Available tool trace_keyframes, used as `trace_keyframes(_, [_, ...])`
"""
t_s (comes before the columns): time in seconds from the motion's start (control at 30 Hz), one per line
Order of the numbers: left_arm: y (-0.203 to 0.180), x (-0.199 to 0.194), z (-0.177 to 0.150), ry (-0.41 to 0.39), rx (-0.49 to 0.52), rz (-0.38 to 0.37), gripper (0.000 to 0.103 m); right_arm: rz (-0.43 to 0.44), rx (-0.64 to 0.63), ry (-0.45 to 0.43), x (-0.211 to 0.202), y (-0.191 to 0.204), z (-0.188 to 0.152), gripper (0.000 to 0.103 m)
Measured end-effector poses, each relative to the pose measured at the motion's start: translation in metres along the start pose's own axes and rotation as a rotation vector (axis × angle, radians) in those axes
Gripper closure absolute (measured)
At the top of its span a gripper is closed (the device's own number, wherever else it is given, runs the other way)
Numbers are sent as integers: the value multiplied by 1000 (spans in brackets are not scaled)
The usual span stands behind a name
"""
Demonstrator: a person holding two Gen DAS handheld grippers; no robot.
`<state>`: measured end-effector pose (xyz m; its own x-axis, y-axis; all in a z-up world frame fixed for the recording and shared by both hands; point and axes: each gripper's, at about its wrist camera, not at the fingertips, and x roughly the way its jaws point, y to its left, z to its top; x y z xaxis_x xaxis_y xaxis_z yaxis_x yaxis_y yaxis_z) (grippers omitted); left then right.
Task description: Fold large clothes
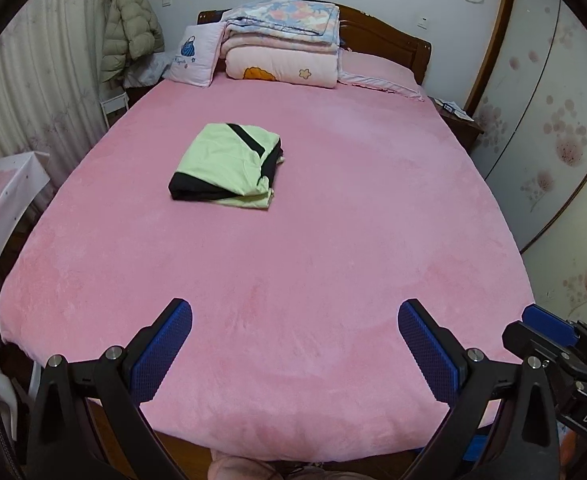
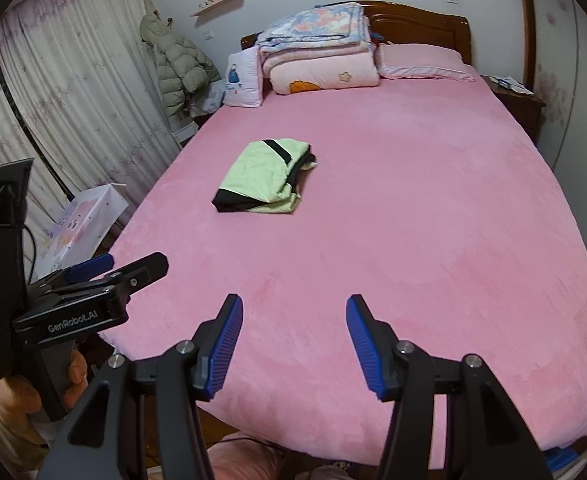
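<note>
Left wrist view shows the folded green-and-black garment (image 1: pixel 226 167) at eleven o'clock on the pink bed (image 1: pixel 333 240), apparently finished, so left gripper (image 1: pixel 294 316) and right gripper (image 2: pixel 294 312) hang wide, empty.

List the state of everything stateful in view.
Green-and-black garment: folded into a compact bundle, lying on the pink bed.
Left gripper: open, empty, above the bed's foot.
Right gripper: open, empty.
Quilts: folded, stacked at the headboard.
Puffer jacket: hanging by the curtain.
</note>
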<state>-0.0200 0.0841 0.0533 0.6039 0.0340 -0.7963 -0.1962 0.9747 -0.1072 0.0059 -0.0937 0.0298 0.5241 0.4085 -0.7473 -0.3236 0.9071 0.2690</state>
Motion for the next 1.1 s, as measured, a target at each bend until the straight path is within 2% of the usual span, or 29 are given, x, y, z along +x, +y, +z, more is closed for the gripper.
trace_keyframes(0.13, [-9,0,-12,12,5,25,1,-12,16,0,-5,-6,-11,49])
trace_keyframes(0.4, [-22,-4,-15,-6,58,67,1,-57,30,25,9,-9,-17,49])
trace_keyframes(0.63, [-32,-2,-10,4,114,55,1,-71,26,16,12,-6,-12,49])
trace_keyframes(1.1, [-34,18,11,29,128,7,1,-122,43,13,21,-8,4,49])
